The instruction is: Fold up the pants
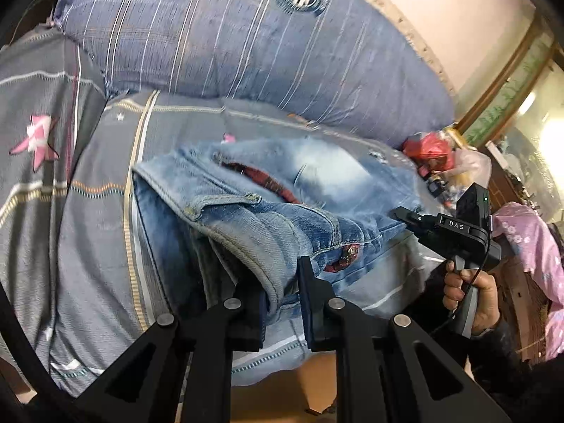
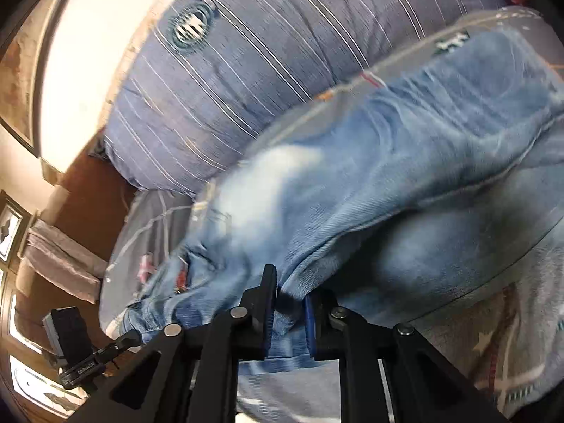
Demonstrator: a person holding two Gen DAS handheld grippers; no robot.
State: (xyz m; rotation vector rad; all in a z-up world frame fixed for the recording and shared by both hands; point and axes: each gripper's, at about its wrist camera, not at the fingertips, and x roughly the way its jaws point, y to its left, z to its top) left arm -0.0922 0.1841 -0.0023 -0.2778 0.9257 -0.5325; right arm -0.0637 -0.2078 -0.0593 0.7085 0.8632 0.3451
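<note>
Light blue jeans (image 1: 282,190) lie on a grey striped bedsheet (image 1: 91,218), with the waistband and red plaid lining facing up. My left gripper (image 1: 283,303) is shut on a denim edge near the waistband button. My right gripper (image 2: 290,312) is shut on a fold of the jeans (image 2: 370,183) and lifts it slightly. In the left wrist view the right gripper (image 1: 400,215) shows at the jeans' right edge, held by a hand. In the right wrist view the left gripper (image 2: 132,336) shows at the lower left.
A big blue striped pillow (image 1: 246,46) lies behind the jeans; it also shows in the right wrist view (image 2: 246,63). Red and clear plastic bags (image 1: 437,155) sit at the bed's right. A pink floral cloth (image 1: 528,246) hangs at the right. The bed's front edge (image 1: 282,370) is close.
</note>
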